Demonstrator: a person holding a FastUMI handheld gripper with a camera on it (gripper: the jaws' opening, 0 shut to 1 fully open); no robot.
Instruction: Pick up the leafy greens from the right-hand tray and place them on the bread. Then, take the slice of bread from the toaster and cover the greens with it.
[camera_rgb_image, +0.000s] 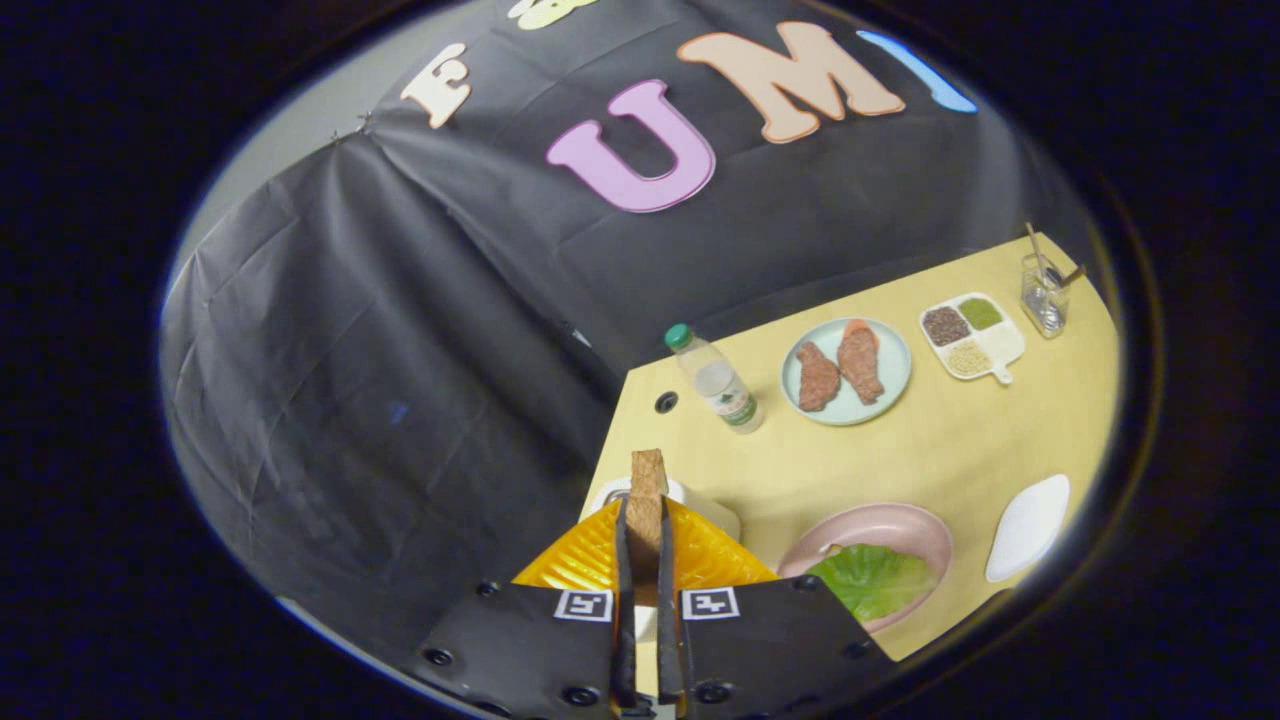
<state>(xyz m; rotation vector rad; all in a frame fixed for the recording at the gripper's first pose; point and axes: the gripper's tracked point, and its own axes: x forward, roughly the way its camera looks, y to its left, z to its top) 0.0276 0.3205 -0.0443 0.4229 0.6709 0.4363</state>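
My gripper (645, 512) is shut on a brown slice of bread (648, 473), held edge-on and upright between the two black pads, with its top sticking out past the fingertips. Directly beneath the slice sits the white toaster (705, 508), mostly hidden by the orange fingers (580, 562). To the right of the fingers lies a pink plate (905, 522) with a leafy green (872, 580) spread flat in it. Whatever lies under the leaf is hidden. Beyond the pink plate to the right rests an empty white tray (1028, 526).
All of this rests on a yellow table (950, 450). Farther back stand a clear bottle with a green cap (716, 381), a pale plate with two pieces of meat (846, 372), a divided dish of grains (968, 336) and a glass with sticks (1044, 291). The table's left edge runs just beside the toaster.
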